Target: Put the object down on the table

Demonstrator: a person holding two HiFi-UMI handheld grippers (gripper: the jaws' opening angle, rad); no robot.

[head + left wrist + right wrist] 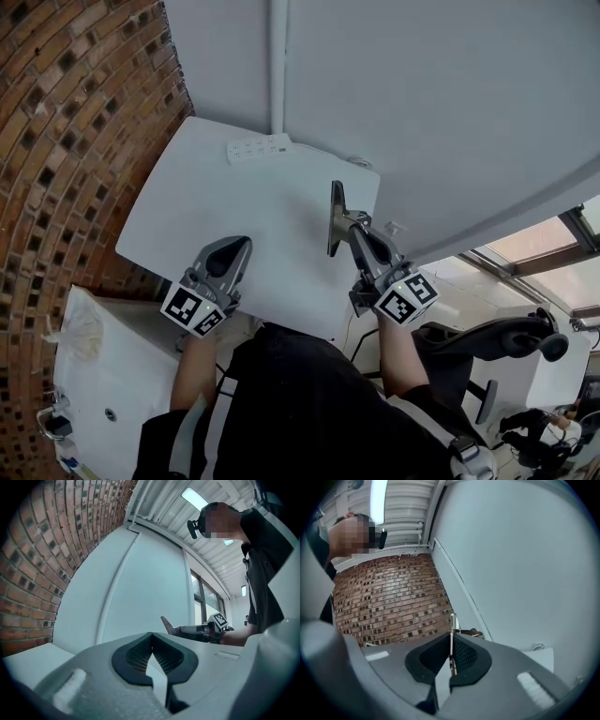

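My right gripper [341,225] is shut on a thin, flat dark object [334,214], which stands on edge above the right part of the white table [281,216]. Seen along the jaws in the right gripper view, the object [452,637] is a narrow upright sliver pinched between the black pads [465,654]. My left gripper [233,247] hovers over the table's near left part, shut with nothing in it; its pads [165,657] meet at the tip. From the left gripper view the right gripper [174,629] and the object's [166,623] corner show to the right.
A white power strip [260,147] lies at the table's far edge by the pale wall [422,94], a cable [359,161] beside it. A brick wall [66,122] runs along the left. A white cabinet [112,375] stands near left, an office chair [506,337] at right.
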